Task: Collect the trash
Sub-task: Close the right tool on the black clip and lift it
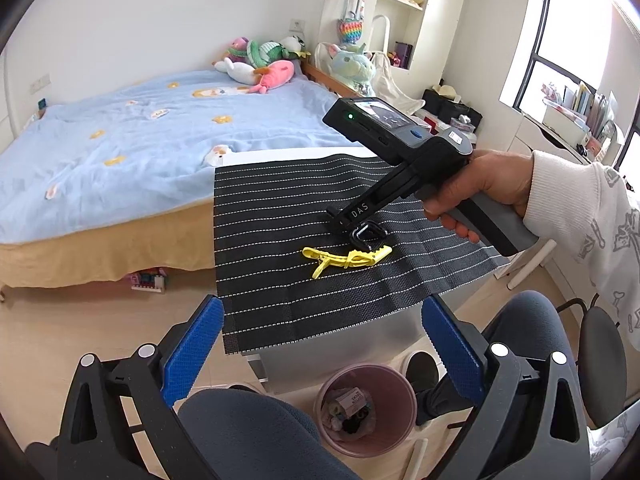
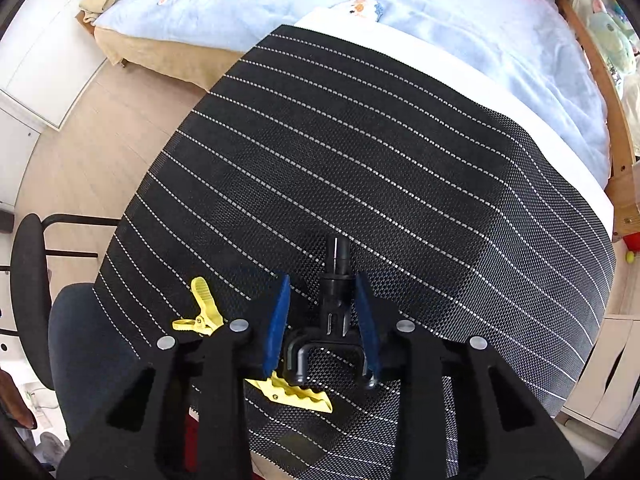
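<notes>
Black woven mat with white dotted stripes (image 2: 360,140) is covering the table beside the bed. Right gripper (image 2: 322,320) is pointing steeply down, its blue pads straddling a black plastic clip part (image 2: 335,304); pad contact cannot be confirmed. Yellow plastic clip (image 1: 344,258) is lying just beside it. Left gripper (image 1: 320,340) is hovering spread wide above the pink waste bin (image 1: 404,412).

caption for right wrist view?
Right gripper straddles a black plastic part beside a yellow clip on the striped mat.

Our right gripper (image 2: 322,328) points steeply down, its blue pads (image 2: 277,320) narrowed, our hand (image 1: 476,188) wrapping its handle. Our left gripper (image 1: 320,344) angles down, jaws wide apart.
</notes>
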